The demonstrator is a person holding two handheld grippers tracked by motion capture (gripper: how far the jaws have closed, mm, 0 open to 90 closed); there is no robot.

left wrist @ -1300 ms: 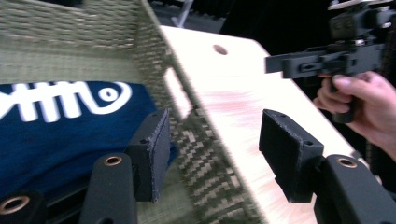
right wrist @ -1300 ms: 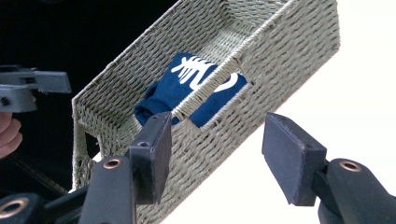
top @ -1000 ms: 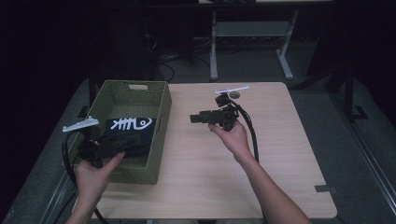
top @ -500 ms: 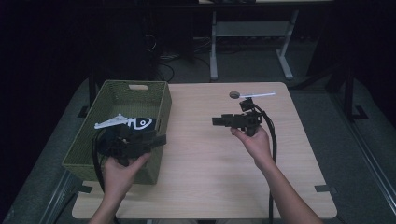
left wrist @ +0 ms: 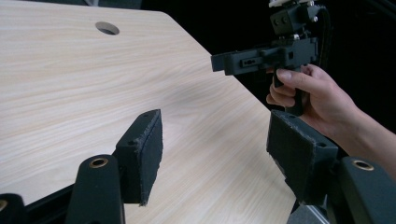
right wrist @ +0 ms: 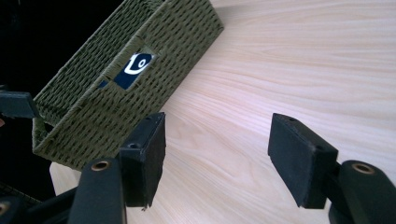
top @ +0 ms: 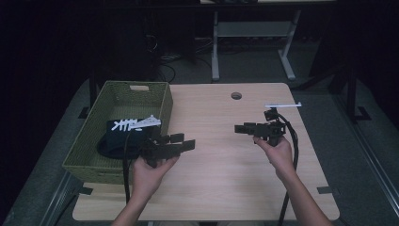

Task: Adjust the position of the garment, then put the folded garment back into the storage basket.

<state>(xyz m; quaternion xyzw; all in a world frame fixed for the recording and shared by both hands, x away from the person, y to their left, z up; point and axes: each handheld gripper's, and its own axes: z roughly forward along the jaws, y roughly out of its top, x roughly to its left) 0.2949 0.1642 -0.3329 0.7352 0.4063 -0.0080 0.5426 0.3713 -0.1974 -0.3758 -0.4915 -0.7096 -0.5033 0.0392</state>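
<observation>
Garment [top: 117,139]: dark, in basket [top: 94,117], at nine o'clock of left gripper [top: 181,141].
Nearer hand: left.
Right gripper [top: 242,127]: well apart, at three o'clock.
Jaws: both wide, just been opening, nothing held.

Woven olive basket [top: 89,141], matt pale wood table [top: 221,155], dark cloth [top: 115,141] inside.

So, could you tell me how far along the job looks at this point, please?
Done, it seems: the dark garment lies inside the basket. In hand: nothing; the left claw and the right claw are both open and empty over the bare table, their jaws having just been opening. Left: seemingly nothing more to load.
</observation>
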